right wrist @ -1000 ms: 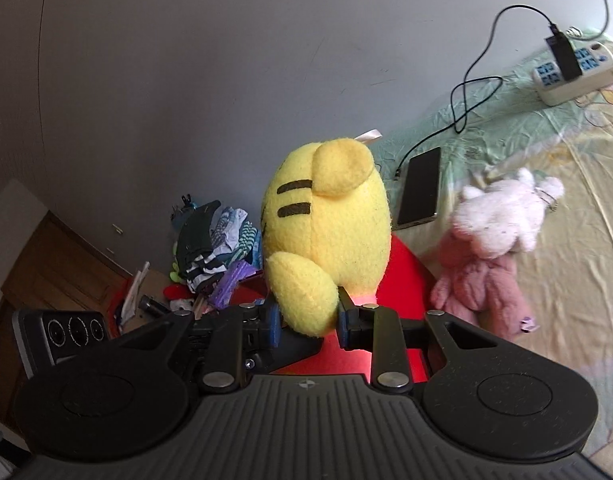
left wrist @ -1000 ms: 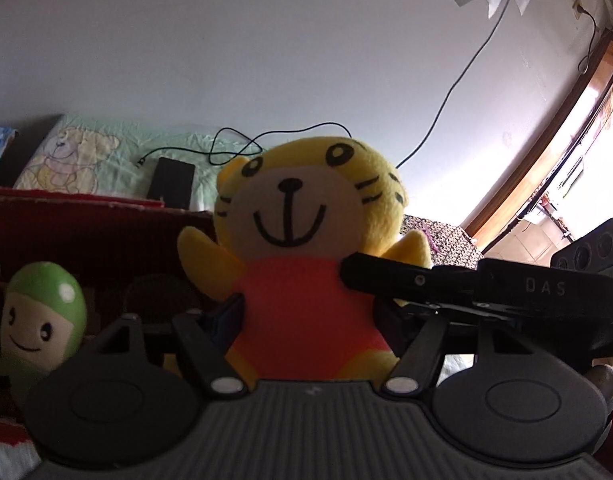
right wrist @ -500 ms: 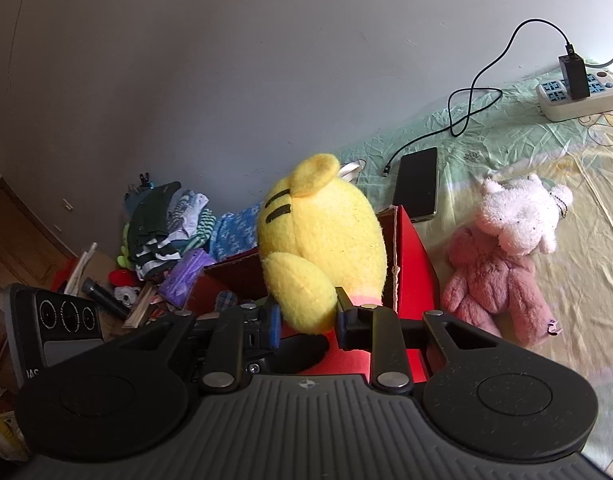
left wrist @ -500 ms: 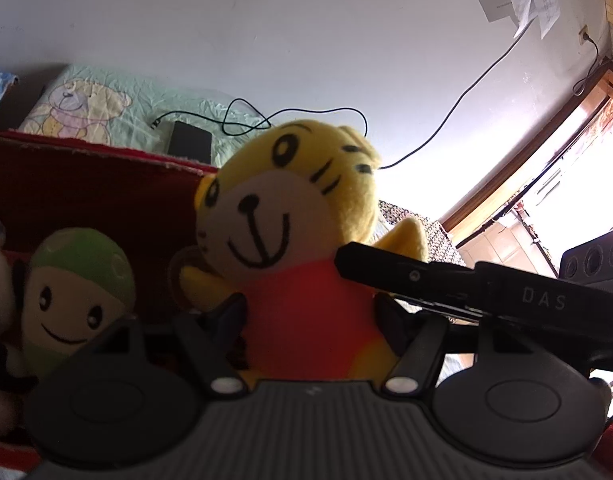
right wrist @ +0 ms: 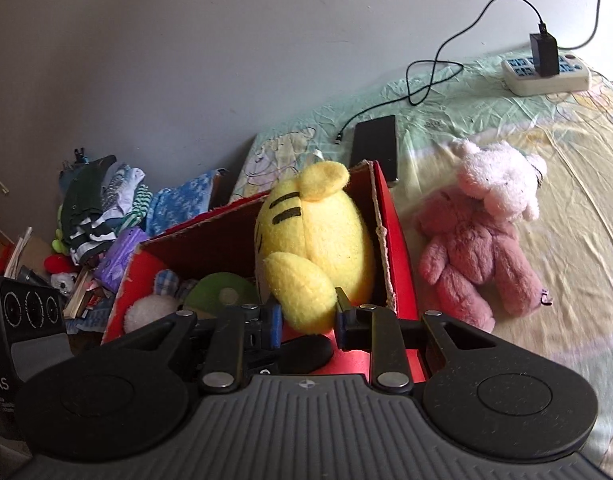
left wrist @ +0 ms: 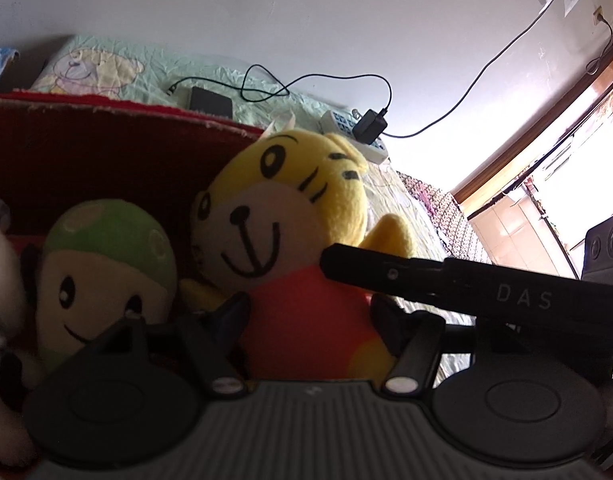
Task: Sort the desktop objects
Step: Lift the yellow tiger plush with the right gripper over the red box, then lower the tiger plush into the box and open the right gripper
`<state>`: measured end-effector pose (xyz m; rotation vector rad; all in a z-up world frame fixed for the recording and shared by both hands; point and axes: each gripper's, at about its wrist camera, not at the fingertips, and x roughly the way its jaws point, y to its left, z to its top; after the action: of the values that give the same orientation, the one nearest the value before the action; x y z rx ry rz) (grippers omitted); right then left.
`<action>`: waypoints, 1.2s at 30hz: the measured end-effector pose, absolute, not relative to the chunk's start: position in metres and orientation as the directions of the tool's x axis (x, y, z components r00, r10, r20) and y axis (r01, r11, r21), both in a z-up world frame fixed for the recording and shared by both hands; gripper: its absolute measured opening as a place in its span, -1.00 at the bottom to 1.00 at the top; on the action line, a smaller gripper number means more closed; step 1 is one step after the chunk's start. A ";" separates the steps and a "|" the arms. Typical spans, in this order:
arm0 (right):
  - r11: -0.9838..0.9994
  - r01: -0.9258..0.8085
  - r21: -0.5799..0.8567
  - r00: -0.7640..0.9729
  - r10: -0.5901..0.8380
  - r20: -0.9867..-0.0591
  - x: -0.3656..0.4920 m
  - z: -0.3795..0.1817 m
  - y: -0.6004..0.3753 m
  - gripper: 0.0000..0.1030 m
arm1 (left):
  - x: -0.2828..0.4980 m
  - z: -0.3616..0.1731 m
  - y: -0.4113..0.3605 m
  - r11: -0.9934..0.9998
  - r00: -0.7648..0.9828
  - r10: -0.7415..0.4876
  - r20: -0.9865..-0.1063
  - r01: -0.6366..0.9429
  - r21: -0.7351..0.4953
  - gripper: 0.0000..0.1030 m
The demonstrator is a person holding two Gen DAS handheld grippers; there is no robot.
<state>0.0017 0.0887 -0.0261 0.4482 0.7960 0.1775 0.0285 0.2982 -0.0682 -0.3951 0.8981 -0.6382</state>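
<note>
**Me:** Right wrist view shows my right gripper (right wrist: 308, 318) closed on the tiger (right wrist: 314, 240) by one yellow paw, fingers pinching it from both sides. My left gripper (left wrist: 310, 316) has the red belly between its fingers; they sit against the plush on either side, so I judge it gripped there too, though the pads are partly hidden.

**Other:** Where is the toy?

**Me:** Inside the box (right wrist: 398, 256), hard against its right wall, beside the green doll (left wrist: 106, 268) and a white plush (right wrist: 146, 312). I can't tell whether its base touches the bottom yet.

**Other:** What might go wrong?

**Me:** If I let go with the right first, the soft paw springs back and the toy could tip onto the green doll. Its head stands above the rim, so it may topple over the wall toward the pink bear (right wrist: 478, 248) on the bed. My two grippers are also close; one could knock the other.

**Other:** Orientation?

**Me:** Long axis head to feet, roughly upright, head leaning toward the green doll. Its face looks at my left camera, its back at my right.
</note>
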 end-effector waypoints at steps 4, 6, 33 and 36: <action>0.901 0.040 0.433 0.693 0.287 -0.661 0.002 -0.032 0.087 -0.48 | 0.031 -0.072 0.294 0.751 0.447 -0.659 -0.604 0.353 -0.558 0.30; 0.900 0.055 0.433 0.693 0.277 -0.665 0.001 -0.034 0.086 -0.48 | 0.032 -0.073 0.291 0.755 0.442 -0.655 -0.612 0.361 -0.547 0.30; 0.882 0.041 0.469 0.748 0.285 -0.600 -0.019 -0.025 0.070 -0.31 | 0.001 -0.030 0.282 0.872 0.535 -0.488 -0.690 0.333 -0.358 0.85; 0.885 0.036 0.464 0.751 0.283 -0.597 -0.022 -0.025 0.070 -0.32 | 0.000 -0.029 0.282 0.885 0.540 -0.465 -0.702 0.309 -0.348 0.85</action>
<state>-0.0216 0.0698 -0.0246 0.4742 0.7149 0.1405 -0.0005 0.2821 -0.0294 -0.1913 0.8888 -0.4629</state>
